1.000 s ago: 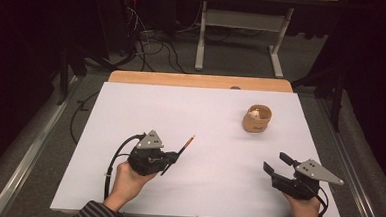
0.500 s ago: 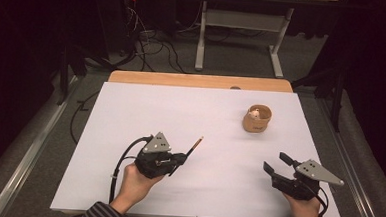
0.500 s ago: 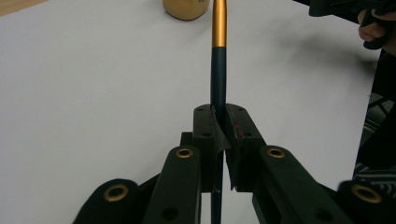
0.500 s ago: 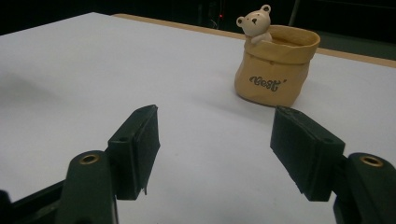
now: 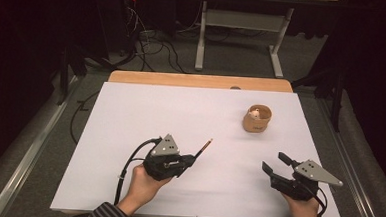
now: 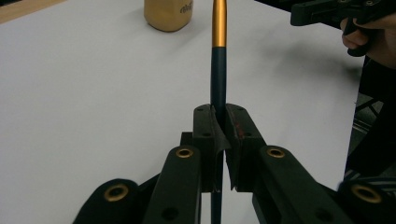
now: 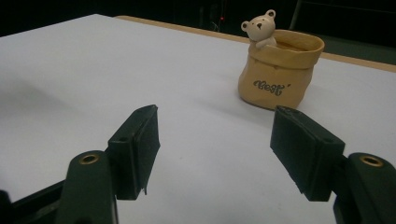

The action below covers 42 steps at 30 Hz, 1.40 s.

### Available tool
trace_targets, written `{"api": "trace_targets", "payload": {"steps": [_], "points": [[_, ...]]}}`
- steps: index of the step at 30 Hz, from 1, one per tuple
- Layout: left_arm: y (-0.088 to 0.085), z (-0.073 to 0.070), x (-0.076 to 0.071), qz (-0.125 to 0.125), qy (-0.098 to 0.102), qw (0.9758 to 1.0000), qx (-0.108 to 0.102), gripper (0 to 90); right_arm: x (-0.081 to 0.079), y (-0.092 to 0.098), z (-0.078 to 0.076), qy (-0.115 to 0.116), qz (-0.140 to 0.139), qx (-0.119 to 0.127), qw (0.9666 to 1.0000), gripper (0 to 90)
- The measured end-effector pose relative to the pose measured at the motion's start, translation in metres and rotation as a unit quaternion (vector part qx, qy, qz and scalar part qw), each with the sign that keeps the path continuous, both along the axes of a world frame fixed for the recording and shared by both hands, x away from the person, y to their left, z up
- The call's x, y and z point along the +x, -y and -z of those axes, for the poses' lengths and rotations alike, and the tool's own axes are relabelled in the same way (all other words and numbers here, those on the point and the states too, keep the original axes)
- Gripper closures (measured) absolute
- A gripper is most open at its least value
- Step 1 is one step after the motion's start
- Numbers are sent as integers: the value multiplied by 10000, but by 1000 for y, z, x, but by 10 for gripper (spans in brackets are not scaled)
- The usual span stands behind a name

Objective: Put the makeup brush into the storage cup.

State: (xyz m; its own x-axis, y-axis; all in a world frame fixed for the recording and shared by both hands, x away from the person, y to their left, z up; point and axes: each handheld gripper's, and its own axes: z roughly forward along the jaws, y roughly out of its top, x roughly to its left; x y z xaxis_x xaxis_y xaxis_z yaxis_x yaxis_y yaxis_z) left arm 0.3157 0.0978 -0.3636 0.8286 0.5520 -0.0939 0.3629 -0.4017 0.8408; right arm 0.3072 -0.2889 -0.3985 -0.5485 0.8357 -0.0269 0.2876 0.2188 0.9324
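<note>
Between left gripper [image 6: 218,135] jaws: slim pen [image 6: 218,70], dark-teal barrel, orange-gold front.

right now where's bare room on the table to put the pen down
Most of the white table top is bare: the whole left half beyond the left gripper, and the middle strip between the pen and the bear pot. The tighter spot lies between that pot and the right gripper.

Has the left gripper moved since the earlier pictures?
Yes. The left gripper, shut on the pen, has shifted rightward across the table, closer to the bear pot, which stayed in place.
</note>
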Motion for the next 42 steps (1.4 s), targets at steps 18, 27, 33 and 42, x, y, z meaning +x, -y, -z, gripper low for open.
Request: {"api": "trace_targets", "payload": {"steps": [18, 27, 33, 42], "points": [[7, 5, -2, 94, 54, 9999, 3, 836, -1, -24, -7, -64, -393, -32, 9992, 368], [7, 6, -1, 100, 86, 9999, 29, 836, 2, -50, -7, -323, -730, -33, 9968, 378], [10, 7, -2, 132, 99, 9998, 60, 836, 3, -61, -9, -299, -909, -64, 9954, 382], [12, 8, -1, 156, 91, 9998, 33, 836, 7, -78, -14, -433, -1153, 126, 9923, 379]]}}
